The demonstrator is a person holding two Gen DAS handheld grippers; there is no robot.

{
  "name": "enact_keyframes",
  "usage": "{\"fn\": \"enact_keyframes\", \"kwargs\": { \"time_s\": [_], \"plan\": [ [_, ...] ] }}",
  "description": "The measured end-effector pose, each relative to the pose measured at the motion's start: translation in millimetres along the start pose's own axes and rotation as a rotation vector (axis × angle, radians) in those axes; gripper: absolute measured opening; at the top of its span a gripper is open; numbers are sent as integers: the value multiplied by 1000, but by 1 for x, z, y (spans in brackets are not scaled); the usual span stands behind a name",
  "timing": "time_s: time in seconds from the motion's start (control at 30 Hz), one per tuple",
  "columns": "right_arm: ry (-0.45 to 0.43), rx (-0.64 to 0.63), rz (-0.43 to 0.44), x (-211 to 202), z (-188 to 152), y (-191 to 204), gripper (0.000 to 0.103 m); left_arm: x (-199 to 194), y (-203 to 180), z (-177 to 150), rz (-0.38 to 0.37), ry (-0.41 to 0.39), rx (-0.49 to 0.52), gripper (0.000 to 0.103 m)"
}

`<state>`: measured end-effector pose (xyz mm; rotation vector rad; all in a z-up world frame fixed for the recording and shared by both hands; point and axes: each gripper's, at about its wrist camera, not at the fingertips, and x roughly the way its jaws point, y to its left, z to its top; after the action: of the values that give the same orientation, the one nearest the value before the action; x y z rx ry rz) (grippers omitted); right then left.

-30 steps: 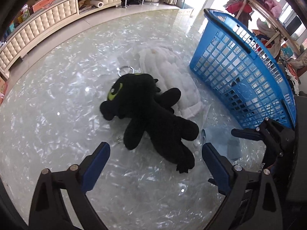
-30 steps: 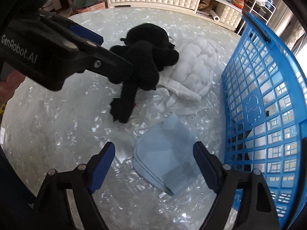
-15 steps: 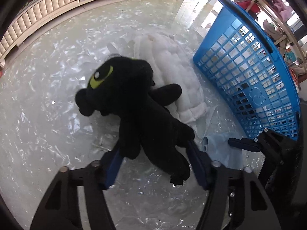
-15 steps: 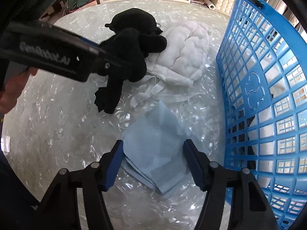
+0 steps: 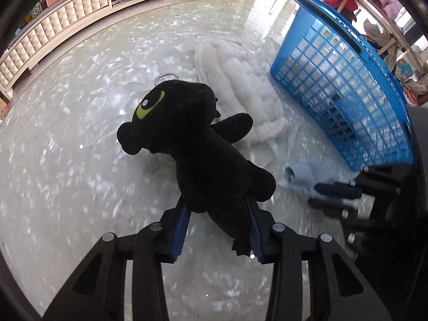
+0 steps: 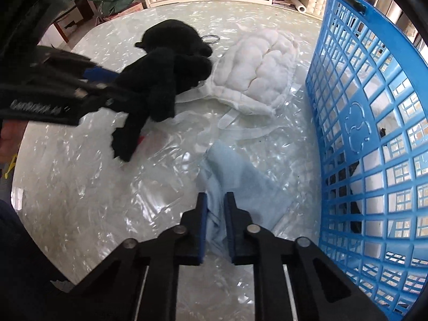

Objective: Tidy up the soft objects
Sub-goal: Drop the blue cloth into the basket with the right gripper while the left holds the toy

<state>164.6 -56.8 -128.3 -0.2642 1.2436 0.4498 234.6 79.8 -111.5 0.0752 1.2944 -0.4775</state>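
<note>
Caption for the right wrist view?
Right gripper pinches light blue cloth beside blue basket; left gripper closing on black plush toy.

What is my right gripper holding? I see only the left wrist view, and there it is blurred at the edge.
Observer: In the right wrist view the right gripper is shut on a fold of the light blue cloth.
Operator: Does the cloth touch the basket?
Observer: No. A strip of the shiny surface shows between it and the blue basket.
Operator: How does my left gripper look from that side?
Observer: The left gripper has its jaws closing with the black plush toy between them, and a hand shows behind it at the picture's edge.
</note>
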Motion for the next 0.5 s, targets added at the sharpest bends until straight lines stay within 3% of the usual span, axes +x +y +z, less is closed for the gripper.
{"fn": "enact_keyframes", "kwargs": {
  "time_s": [0.2, 0.5],
  "plan": [
    [-7, -7, 40, -13, -7, 9, 5, -30, -2, -40, 1, -11, 3, 37],
    [-87, -36, 73, -62, -16, 19, 5, -73, -30, -88, 2, -55, -9, 37]
  ]
}}
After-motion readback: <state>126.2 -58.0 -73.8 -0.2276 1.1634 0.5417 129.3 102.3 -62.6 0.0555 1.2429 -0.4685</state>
